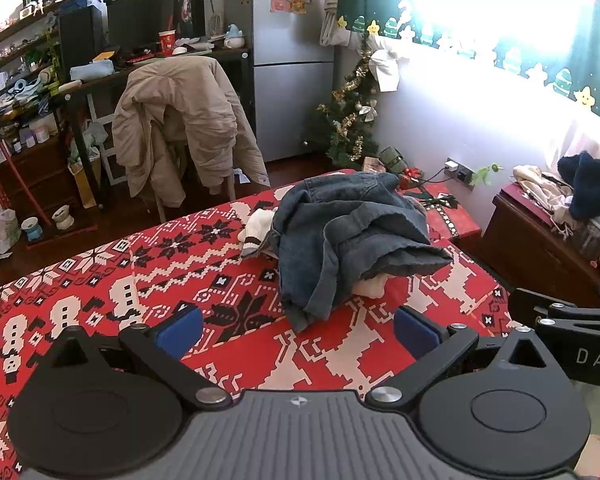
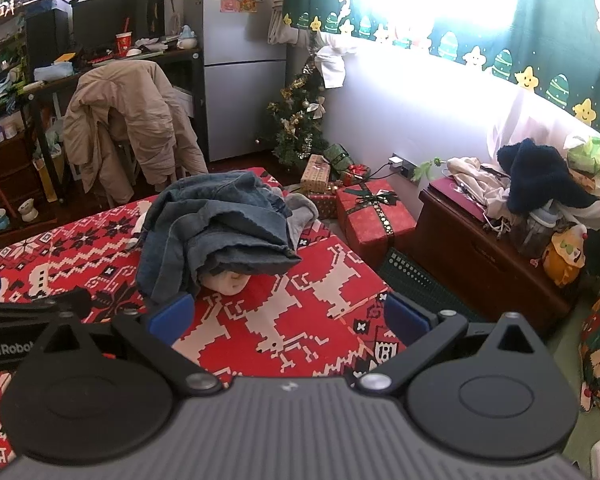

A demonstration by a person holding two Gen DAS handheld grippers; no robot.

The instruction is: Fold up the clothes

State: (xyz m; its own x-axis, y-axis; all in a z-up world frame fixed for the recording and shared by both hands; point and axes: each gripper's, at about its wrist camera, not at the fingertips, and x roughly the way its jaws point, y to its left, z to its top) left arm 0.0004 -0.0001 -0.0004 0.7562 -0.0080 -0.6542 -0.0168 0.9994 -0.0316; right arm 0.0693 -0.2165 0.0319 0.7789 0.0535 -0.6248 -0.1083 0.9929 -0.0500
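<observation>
One table [image 1: 100, 280] fills the foreground of both views, covered in a red cloth with white snowmen, snowflakes and reindeer. Beyond it are a chair draped with a beige jacket [image 1: 180, 120], a grey refrigerator [image 1: 288, 60], a small decorated Christmas tree [image 1: 352, 120] and a red gift box [image 2: 374, 216] on the floor. One heap of clothes lies on the table: a crumpled denim garment [image 1: 348, 236] on top, one white knit piece [image 1: 258, 226] poking out at its far left, and pale fabric under its near edge. Two grippers are in view. The left gripper [image 1: 298, 330] has its jaws apart, empty, just short of the heap's near edge. The right gripper [image 2: 286, 320] is likewise spread and empty, with the heap ahead and to the left.
</observation>
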